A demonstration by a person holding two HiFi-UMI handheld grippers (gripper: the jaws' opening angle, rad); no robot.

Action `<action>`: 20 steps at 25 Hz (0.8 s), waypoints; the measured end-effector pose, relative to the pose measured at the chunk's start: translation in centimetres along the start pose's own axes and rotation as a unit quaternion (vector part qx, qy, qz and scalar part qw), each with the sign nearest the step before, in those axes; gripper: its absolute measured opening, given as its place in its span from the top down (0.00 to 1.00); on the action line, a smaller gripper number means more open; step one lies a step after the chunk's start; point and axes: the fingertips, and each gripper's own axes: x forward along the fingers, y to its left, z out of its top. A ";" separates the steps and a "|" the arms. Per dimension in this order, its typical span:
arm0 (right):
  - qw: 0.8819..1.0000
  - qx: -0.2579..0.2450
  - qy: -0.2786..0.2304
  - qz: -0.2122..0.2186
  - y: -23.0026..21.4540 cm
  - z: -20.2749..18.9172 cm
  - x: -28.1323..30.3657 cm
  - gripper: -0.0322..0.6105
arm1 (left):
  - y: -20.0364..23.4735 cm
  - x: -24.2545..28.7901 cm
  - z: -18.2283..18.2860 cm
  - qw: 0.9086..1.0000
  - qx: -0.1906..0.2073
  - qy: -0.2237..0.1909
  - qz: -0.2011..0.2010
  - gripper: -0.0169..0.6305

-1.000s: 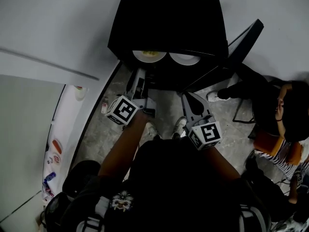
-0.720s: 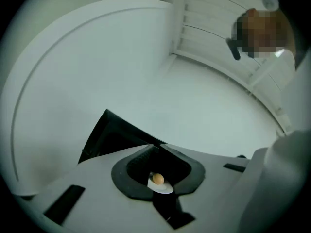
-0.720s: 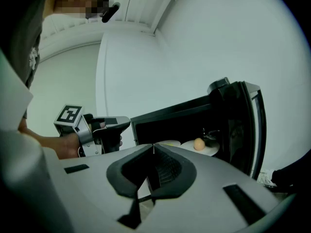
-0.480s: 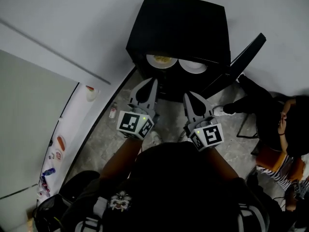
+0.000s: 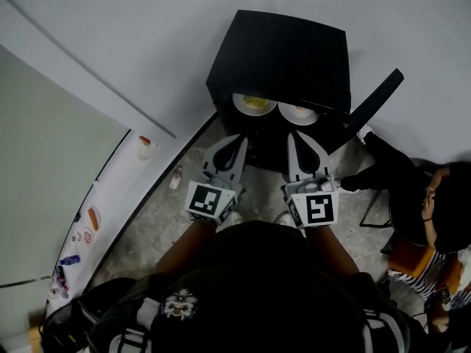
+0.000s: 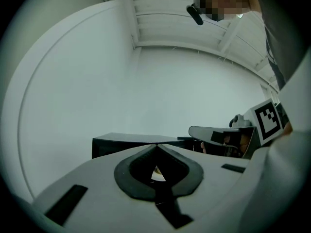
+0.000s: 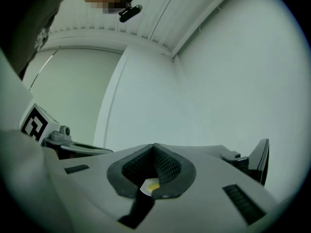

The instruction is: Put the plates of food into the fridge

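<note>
Plate with yellow food (image 5: 255, 104) and second plate (image 5: 298, 113) sit side by side inside the fridge (image 5: 280, 50), dead ahead of left gripper (image 5: 238, 137) and right gripper (image 5: 297, 134), both closed tight and empty; the door (image 5: 375, 103) hangs open off the fridge's right, nearer the right gripper.

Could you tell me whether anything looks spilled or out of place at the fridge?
Nothing stands out: the plate of yellow food and the second plate sit side by side inside the open fridge.
</note>
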 end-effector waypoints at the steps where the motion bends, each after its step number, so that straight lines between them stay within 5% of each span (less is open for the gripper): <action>1: 1.000 -0.007 -0.008 -0.002 0.2 0.6 -0.1 0.91 | -0.1 0.0 0.1 1.000 0.003 -0.002 -0.001 0.94; 20: 0.999 -0.036 -0.038 -0.012 0.1 2.4 -1.0 0.91 | -1.4 1.1 3.6 0.999 0.016 -0.037 -0.018 0.94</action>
